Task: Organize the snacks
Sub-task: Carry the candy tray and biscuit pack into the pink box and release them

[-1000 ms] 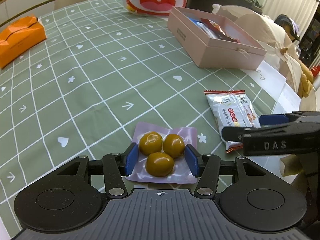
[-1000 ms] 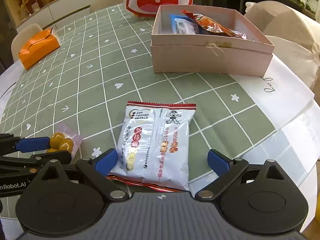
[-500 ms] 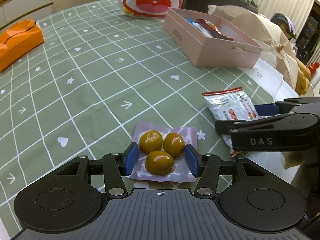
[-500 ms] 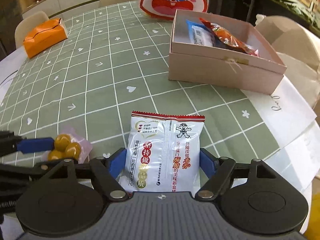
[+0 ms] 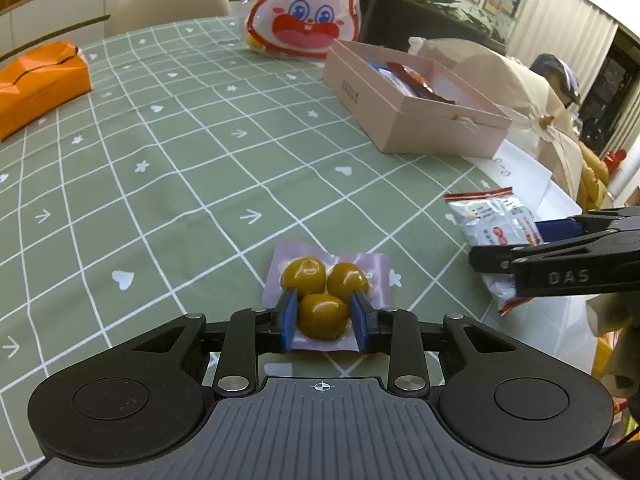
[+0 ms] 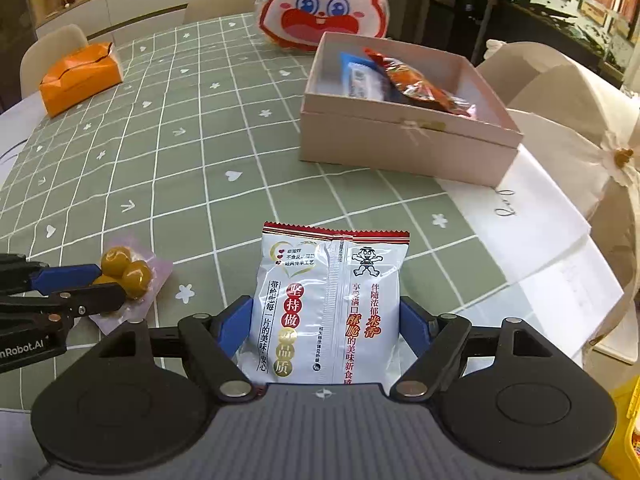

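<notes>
**Now both grippers are on snack packs**

Now the left gripper (image 5: 325, 322) sits low over the worktop (image 5: 168, 184), its jaws closing on the clear pouch of yellow-brown balls (image 5: 325, 294); the blue pads flank the nearest ball and look to be pressing the pouch, though the glare makes contact hard to confirm. The right gripper (image 6: 326, 326) clasps the white rice cracker packet (image 6: 328, 304) by its two sides, its top edge standing toward the camera's far view. Beyond, the pink box (image 6: 404, 148) stands open with other wrapped snacks inside. A rabbit-faced bag (image 5: 306, 16) stands behind it, and an orange tissue box (image 5: 38, 80) lies far left.
</notes>
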